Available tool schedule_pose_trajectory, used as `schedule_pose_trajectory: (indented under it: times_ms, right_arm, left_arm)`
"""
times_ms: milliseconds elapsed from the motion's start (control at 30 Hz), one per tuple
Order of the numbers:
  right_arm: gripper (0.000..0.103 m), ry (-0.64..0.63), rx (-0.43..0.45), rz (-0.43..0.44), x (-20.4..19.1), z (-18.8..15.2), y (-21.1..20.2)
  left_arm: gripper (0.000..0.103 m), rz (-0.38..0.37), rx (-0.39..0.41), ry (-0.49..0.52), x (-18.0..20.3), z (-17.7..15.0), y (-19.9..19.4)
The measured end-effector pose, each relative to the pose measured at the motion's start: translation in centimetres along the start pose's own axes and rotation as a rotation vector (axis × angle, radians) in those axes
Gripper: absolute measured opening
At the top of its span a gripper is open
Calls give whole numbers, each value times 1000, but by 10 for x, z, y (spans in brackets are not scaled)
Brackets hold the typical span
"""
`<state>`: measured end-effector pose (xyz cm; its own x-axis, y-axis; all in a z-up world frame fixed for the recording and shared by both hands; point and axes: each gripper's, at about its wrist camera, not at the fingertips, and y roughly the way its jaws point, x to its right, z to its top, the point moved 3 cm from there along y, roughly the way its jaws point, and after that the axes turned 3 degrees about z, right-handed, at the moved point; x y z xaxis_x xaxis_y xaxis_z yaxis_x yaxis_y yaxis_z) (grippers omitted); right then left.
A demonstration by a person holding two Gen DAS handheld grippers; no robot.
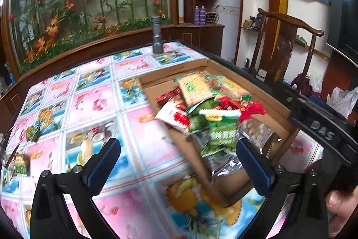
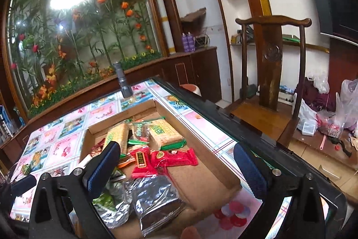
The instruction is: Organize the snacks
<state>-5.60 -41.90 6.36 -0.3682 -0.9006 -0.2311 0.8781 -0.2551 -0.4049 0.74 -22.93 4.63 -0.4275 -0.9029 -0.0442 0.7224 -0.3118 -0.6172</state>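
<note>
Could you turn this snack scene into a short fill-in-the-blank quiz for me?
1. Most of the snack packets lie in a shallow tray made of ____.
2. Both the left gripper and the right gripper have their jaws ____.
3. At the table's far edge a grey flashlight stands ____.
4. Beside the table stands a wooden ____.

Missing words: cardboard; open; upright; chair

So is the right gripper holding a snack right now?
No, the right gripper stands wide open above the box, with no packet between its pads.
</note>
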Motion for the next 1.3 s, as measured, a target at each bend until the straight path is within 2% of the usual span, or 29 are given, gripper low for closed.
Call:
schedule_pose_trajectory:
  times_ms: [67, 167, 233, 333, 400, 500, 933, 1300]
  right_arm:
    - [102, 5, 18, 4, -1, -4, -9]
    - [102, 64, 14, 27, 5, -7, -15]
    - [102, 102, 12, 40, 9, -9, -16]
    - [102, 122, 0, 54, 9, -11, -17]
    - [102, 128, -14, 76, 7, -13, -18]
    - [102, 147, -22, 116, 3, -17, -20]
    - [102, 189, -63, 140, 5, -22, -13]
    - [102, 176, -26, 137, 4, -19, -20]
  left_arm:
    - [103, -12, -1, -10, -4, -4, -5]
    - [103, -25, 38, -25, -11, -9, -19]
    - [103, 23, 68, -21, -16, -14, -25]
    - [103, 78, 50, 18, -15, -17, -27]
    - [103, 167, 66, 56, -13, -18, -29]
    - [103, 227, 79, 84, -13, -19, -29]
    - [103, 222, 20, 46, -23, -19, -22]
    - [103, 224, 6, 49, -23, -22, -18]
